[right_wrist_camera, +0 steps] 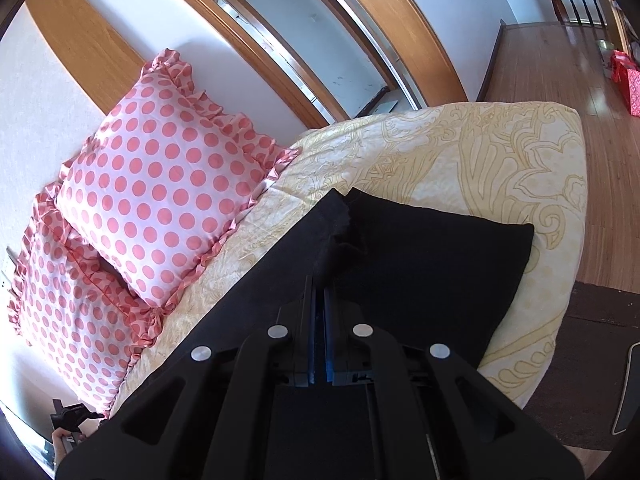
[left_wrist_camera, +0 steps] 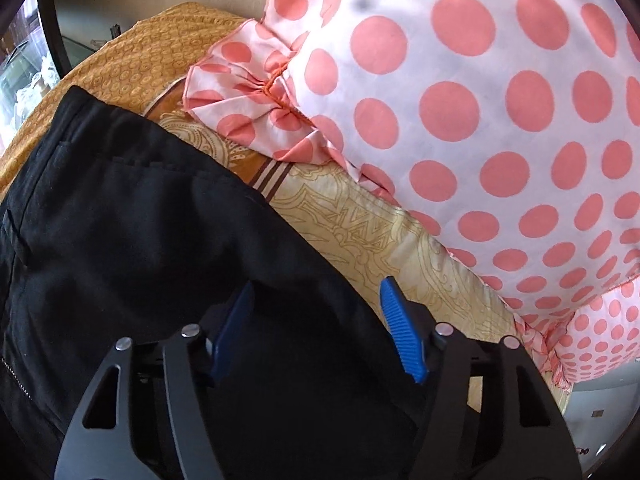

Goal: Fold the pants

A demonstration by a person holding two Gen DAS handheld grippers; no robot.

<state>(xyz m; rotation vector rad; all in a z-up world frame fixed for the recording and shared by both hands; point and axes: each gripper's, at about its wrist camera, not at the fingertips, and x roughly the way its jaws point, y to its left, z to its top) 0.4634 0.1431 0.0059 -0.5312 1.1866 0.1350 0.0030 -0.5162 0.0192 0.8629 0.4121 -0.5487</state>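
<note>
Black pants [left_wrist_camera: 132,232] lie spread on the yellow bedspread [left_wrist_camera: 360,232] right under my left gripper [left_wrist_camera: 316,308], which tilts steeply down, jaws half open astride the cloth's edge, not pinching. My right gripper [right_wrist_camera: 319,300] is clenched on a pants fold, beside the dotted pillows [right_wrist_camera: 168,200].

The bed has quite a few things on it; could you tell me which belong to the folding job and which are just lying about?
Part of the job:
- black pants, spread on the bed
- left gripper, jaws apart over the pants
- right gripper, shut on the pants' fabric

Just lying about:
- polka-dot pillows
- yellow patterned bedspread
- orange patterned cloth
- red bag on the floor
</note>
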